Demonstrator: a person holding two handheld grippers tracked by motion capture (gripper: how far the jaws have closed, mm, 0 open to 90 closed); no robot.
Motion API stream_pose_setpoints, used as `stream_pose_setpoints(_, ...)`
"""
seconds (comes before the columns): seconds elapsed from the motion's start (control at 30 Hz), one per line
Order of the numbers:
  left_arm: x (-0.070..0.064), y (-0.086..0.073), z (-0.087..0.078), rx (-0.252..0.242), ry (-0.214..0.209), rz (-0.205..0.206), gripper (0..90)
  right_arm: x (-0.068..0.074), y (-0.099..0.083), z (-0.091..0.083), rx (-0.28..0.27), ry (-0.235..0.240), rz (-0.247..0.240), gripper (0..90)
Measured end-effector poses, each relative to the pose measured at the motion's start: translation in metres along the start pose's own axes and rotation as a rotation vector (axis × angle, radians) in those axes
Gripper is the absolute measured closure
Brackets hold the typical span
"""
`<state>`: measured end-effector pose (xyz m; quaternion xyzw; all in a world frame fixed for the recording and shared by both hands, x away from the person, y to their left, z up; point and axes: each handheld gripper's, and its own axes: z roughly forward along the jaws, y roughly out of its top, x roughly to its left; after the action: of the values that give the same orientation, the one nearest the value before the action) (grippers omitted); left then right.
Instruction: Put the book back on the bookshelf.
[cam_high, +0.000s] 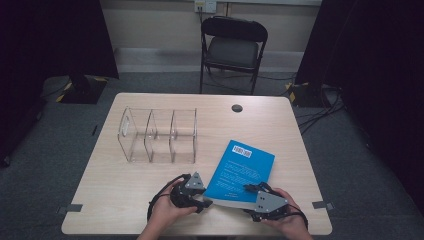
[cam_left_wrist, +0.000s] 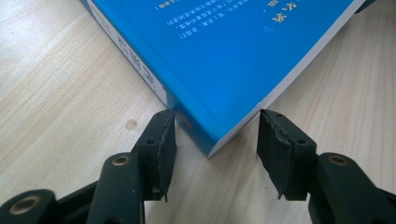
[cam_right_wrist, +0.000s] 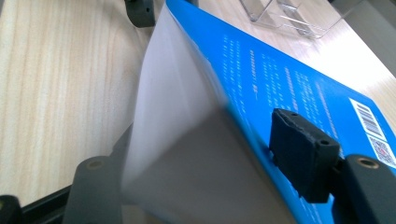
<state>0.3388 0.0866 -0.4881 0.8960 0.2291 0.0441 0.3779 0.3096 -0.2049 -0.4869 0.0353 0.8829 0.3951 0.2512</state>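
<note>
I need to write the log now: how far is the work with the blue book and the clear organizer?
Done: nothing stored; the clear organizer holds no book. In hand: the right gripper clamps the blue book at its near edge, lifting it, while the left gripper, jaws open, straddles its corner. Left, probably: raising the book and slotting it into a compartment.
</note>
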Motion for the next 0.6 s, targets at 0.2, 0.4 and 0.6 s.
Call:
stream_pose_setpoints(0.2,0.003,-0.003,-0.006,-0.046,-0.009,0.003,40.6,-0.003,0.003,-0.009,-0.001,0.014,0.031,41.3)
stream_pose_setpoints(0.4,0.011,-0.009,-0.02,-0.079,0.034,-0.018,31.2,-0.015,0.007,-0.021,-0.044,0.018,0.145,42.9)
stream_pose_setpoints(0.6,0.011,-0.01,-0.017,-0.073,0.036,-0.013,29.7,-0.031,0.014,-0.033,-0.11,0.014,0.275,45.6)
